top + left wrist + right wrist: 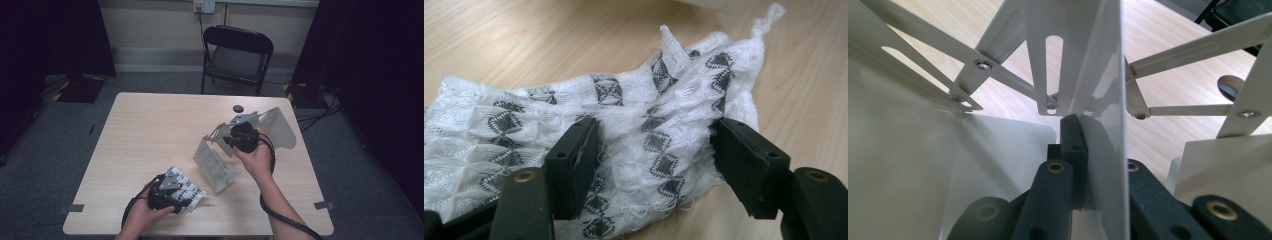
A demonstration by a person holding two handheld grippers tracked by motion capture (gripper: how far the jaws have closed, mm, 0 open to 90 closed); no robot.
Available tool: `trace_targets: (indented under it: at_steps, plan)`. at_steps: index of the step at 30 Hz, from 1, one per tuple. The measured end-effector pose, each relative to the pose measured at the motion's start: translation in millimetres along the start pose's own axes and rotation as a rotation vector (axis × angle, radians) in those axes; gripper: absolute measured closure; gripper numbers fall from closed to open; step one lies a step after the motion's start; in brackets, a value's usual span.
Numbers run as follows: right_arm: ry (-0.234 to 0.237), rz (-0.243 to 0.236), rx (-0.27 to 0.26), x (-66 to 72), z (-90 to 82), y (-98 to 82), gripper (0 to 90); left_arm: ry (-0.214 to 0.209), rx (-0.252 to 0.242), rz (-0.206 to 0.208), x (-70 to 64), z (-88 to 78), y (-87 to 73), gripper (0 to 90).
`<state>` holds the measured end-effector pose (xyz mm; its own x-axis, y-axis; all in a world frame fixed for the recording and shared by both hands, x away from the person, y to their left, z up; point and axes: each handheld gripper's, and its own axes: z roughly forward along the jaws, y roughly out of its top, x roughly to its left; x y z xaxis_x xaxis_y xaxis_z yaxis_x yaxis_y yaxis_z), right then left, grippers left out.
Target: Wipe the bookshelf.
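Filling most of the high view, a pale wooden table (150,130) stands on grey carpet with dark curtains to left and right and a light wall at the far side. A black folding chair (236,54) sits just beyond the table's far edge, under a wall socket (204,5). Small grey tape marks lie near the table's near corners. The left half and the far left corner of the tabletop are bare wood, the widest open room; the near edge between the two forearms is also free.

Right of centre stands a white metal rack (217,162) of thin sheet panels joined by slotted struts and screws, with one panel resting on the wood nearer the middle and a rounded panel (280,127) reaching toward the right edge. The right gripper (243,138) is clenched on one upright sheet of that rack; in the right gripper view (1083,160) the black jaws press flat against both faces of the thin panel.

Near the near edge, left of centre, lies a white knitted cloth (192,192) with dark diamond patterns, crumpled on the wood. The left gripper (167,192) sits over its left end; in the left gripper view (654,150) the jaws straddle a bunched fold of the cloth (644,110), touching it on either side, so it grasps the cloth loosely.

A small dark disc (238,108) lies near the far edge, just beyond the rack
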<state>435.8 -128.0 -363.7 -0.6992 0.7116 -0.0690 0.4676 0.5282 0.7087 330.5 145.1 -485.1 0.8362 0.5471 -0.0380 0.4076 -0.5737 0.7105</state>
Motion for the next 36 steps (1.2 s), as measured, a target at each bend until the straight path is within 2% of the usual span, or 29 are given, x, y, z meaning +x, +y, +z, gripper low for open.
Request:
trace_targets:
  at_steps: [2,6,10,12,18,23,28,36]
  plan:
    - [0.007,-0.01,0.004,1.3,-2.8,-4.4,89.5,0.003,-0.007,-0.01,2.1,-1.4,-2.3,34.0]
    - [0.019,-0.015,0.007,5.1,-8.7,-16.8,89.6,0.021,0.012,-0.011,5.8,-4.9,-3.7,34.0]
    - [0.023,-0.03,0.011,11.2,-8.7,-27.5,89.7,0.042,0.005,-0.029,7.6,-5.7,-5.4,33.9]
    - [0.029,-0.039,0.012,14.4,-8.7,-31.0,89.7,0.052,0.014,-0.024,10.3,-7.4,-6.2,33.8]
    - [0.051,-0.037,0.002,20.1,-7.0,-37.0,89.6,0.068,0.02,-0.032,15.4,-9.4,-7.4,33.4]
    - [0.066,-0.041,0.006,26.5,-1.3,-40.5,89.6,0.088,0.013,-0.054,20.8,-11.4,-10.3,33.3]
    - [0.067,-0.044,0.012,30.6,7.2,-43.9,89.6,0.1,0.013,-0.047,24.8,-13.1,-12.3,33.3]
    - [0.068,-0.026,-0.007,32.3,9.4,-48.3,88.0,0.12,0.005,-0.05,28.0,-14.0,-14.9,32.9]
